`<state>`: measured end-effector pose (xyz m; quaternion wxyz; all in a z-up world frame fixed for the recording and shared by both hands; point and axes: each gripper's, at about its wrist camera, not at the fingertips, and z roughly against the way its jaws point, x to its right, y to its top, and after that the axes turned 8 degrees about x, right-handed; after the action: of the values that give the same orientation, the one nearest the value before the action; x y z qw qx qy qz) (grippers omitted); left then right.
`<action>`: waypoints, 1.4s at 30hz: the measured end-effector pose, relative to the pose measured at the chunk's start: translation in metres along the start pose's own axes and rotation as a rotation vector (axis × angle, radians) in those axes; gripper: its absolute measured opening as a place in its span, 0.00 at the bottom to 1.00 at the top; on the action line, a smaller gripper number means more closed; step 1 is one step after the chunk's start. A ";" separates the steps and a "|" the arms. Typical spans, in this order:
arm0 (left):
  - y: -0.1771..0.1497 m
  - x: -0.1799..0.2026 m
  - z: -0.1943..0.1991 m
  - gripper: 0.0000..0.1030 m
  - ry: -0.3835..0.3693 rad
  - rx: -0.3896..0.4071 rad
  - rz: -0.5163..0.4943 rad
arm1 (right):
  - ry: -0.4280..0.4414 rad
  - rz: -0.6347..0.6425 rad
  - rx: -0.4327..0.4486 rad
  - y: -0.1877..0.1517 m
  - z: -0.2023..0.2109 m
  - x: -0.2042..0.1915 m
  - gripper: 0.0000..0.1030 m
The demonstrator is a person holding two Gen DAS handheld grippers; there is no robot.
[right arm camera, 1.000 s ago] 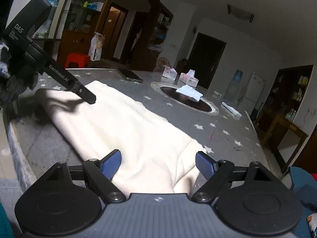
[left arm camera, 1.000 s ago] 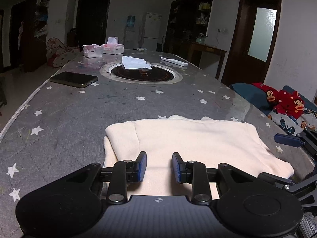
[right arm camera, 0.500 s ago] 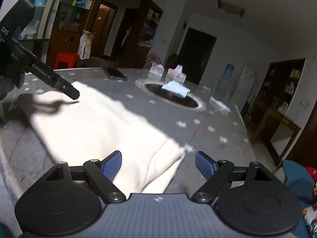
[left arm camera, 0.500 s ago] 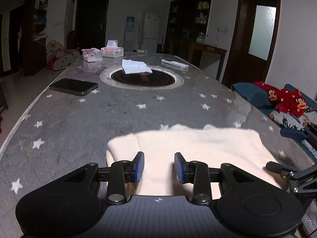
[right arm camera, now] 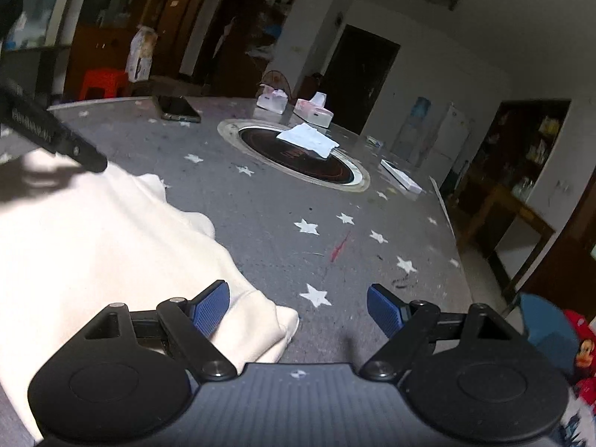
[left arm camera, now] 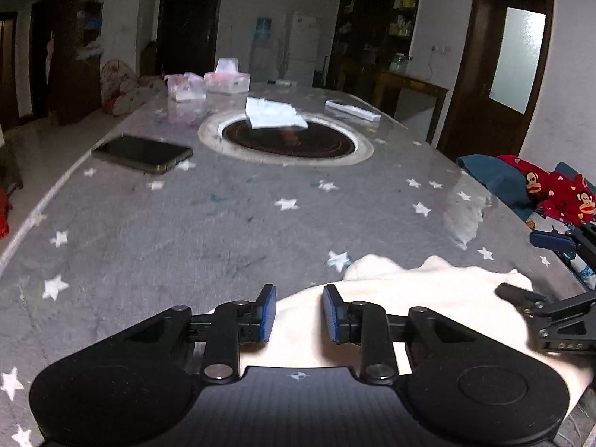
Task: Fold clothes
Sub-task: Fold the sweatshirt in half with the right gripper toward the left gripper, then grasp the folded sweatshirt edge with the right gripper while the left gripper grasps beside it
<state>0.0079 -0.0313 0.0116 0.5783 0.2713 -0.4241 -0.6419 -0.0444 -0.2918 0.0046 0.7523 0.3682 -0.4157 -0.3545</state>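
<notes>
Cream garment (right arm camera: 85, 246) at near table (left arm camera: 208, 223) edge, w/ both tools apart.

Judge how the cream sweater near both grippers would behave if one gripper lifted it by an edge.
The sweater would probably droop and unfold, since its edges already lie in soft rounded rolls. It looks thick, so likely bulky for open jaws like those of the right gripper to pinch. On the glossy table, which shows reflections, it may slide rather than stay put when pushed.
</notes>
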 end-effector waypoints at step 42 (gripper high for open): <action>-0.043 -0.001 0.083 0.45 0.070 0.044 -0.026 | 0.243 -0.039 0.093 0.015 0.072 -0.049 0.80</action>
<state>-0.0837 -0.0125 0.0161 0.5783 0.3117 -0.4140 -0.6300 -0.1250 -0.2625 0.0269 0.7722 0.4510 -0.3300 -0.3023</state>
